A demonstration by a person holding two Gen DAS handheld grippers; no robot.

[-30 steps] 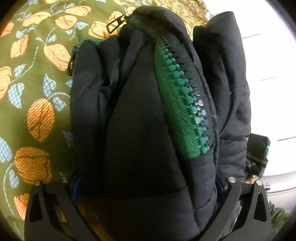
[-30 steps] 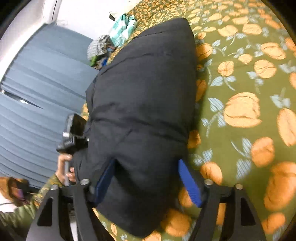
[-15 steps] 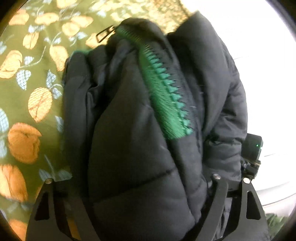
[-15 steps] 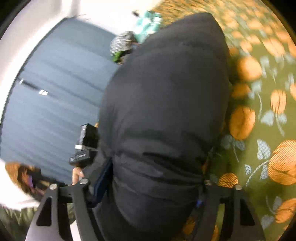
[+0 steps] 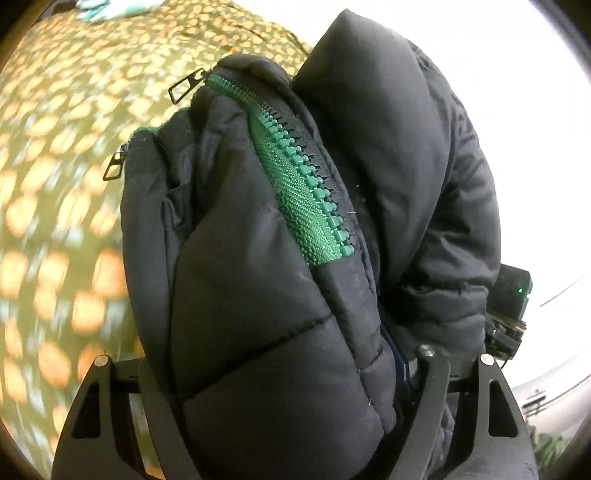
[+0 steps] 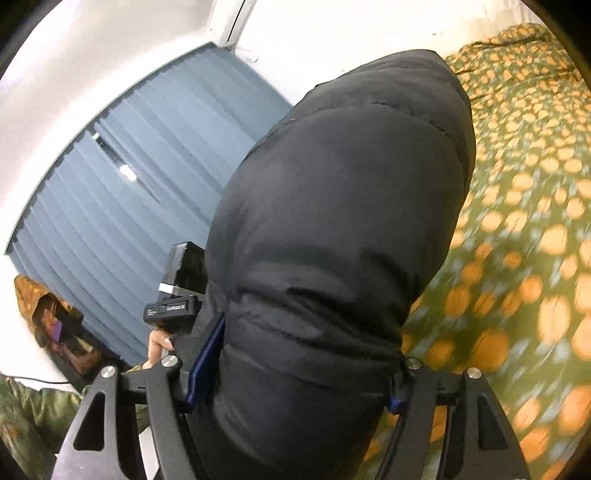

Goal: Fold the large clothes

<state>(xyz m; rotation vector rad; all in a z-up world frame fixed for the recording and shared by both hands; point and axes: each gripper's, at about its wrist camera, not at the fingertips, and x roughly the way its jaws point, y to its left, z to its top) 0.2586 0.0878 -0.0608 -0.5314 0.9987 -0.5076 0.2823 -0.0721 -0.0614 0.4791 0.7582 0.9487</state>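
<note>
A black puffer jacket [image 5: 258, 295] with a green zipper [image 5: 306, 192] fills the left wrist view, bunched and lifted above the bed. My left gripper [image 5: 280, 387] is shut on a thick fold of it. In the right wrist view the same jacket [image 6: 332, 240] bulges up between the fingers, and my right gripper [image 6: 291, 384] is shut on it; the blue pad [image 6: 205, 363] presses its left side. The other gripper's body [image 6: 177, 288] shows at the jacket's left, held by a hand.
The bed has a green spread with orange flowers [image 5: 55, 221], also in the right wrist view [image 6: 524, 258]. Blue-grey curtains [image 6: 129, 192] and a white wall stand behind. Clothes [image 5: 92, 5] lie at the bed's far end.
Both grippers have risen with the jacket, which has come up off the bedspread. The bed now looks farther away and blurred. Both grips have stayed shut.
</note>
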